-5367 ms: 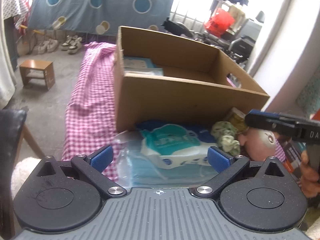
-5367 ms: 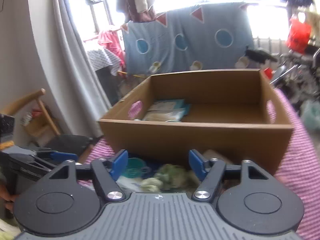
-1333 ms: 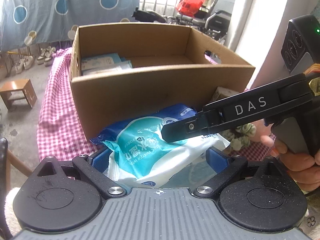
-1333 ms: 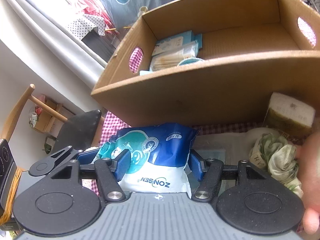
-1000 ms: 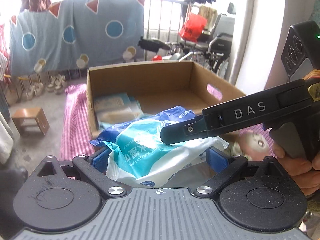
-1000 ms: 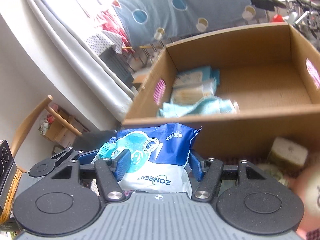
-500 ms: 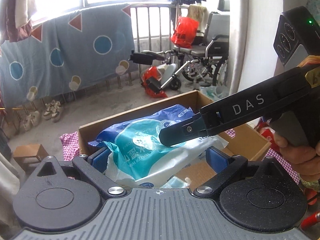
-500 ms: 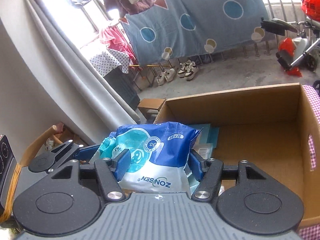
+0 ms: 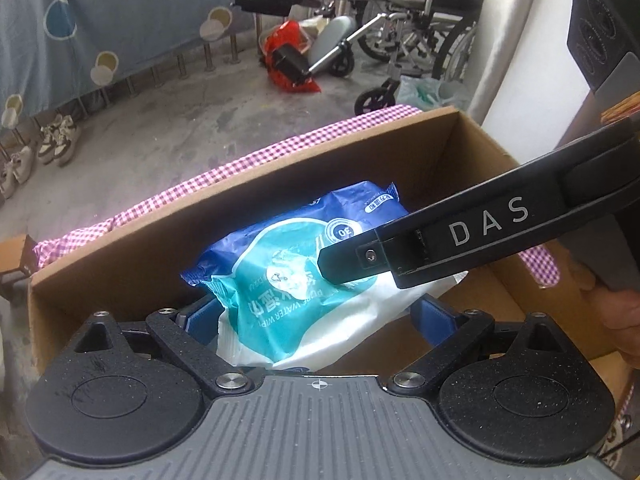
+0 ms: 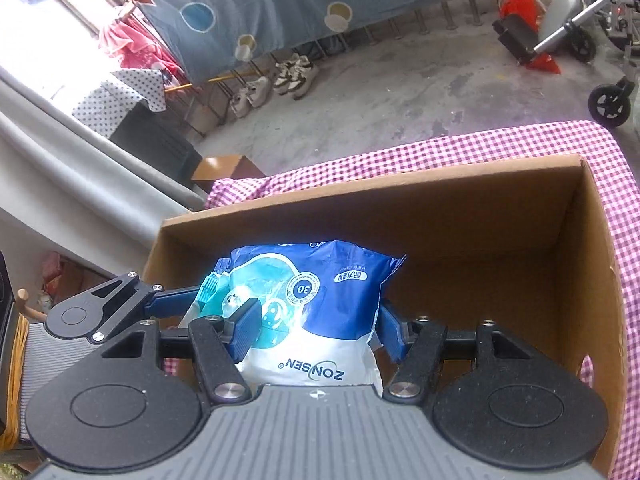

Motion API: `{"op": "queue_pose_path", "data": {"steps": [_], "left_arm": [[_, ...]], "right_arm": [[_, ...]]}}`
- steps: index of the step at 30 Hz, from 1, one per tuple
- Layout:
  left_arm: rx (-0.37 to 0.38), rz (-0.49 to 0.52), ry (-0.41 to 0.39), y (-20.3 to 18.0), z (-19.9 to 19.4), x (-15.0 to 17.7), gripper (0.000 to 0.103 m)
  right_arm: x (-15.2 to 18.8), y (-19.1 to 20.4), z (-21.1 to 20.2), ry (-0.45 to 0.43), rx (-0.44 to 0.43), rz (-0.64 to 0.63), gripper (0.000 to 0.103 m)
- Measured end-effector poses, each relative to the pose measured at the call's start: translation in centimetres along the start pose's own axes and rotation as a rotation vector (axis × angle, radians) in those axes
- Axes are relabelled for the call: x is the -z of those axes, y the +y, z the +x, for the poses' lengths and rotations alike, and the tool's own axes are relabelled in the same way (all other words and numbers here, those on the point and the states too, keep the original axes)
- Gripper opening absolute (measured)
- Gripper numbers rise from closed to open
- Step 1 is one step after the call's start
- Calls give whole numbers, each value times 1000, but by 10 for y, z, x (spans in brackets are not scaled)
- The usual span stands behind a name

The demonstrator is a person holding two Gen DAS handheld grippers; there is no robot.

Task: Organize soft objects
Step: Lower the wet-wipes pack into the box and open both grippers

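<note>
Two grippers, left (image 9: 316, 316) and right (image 10: 316, 330), are clamped on one blue-and-white plastic wipes pack (image 10: 316, 304) above the open brown cardboard box (image 10: 480, 216).

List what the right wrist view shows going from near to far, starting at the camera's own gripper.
right gripper → wipes pack held between its fingers → far wall of the cardboard box → checked cloth → pairs of shoes on the floor → blue sheet with circles.
</note>
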State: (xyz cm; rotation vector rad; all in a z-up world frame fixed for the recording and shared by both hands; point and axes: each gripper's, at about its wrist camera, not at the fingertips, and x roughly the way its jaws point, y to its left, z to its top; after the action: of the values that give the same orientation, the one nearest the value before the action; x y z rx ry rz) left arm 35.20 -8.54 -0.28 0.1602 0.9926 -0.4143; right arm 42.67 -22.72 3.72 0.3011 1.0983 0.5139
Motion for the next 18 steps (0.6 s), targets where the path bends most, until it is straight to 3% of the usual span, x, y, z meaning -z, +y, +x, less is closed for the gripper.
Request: {"op": "queue_pose_path", "data": {"steps": [12, 18], "left_arm": [[-14, -29, 152, 7, 41, -2, 98], [-27, -47, 130, 12, 24, -1, 100]], "right_arm": [[-2, -28, 55, 71, 98, 15, 65], [0, -38, 57, 58, 84, 68, 65]]}}
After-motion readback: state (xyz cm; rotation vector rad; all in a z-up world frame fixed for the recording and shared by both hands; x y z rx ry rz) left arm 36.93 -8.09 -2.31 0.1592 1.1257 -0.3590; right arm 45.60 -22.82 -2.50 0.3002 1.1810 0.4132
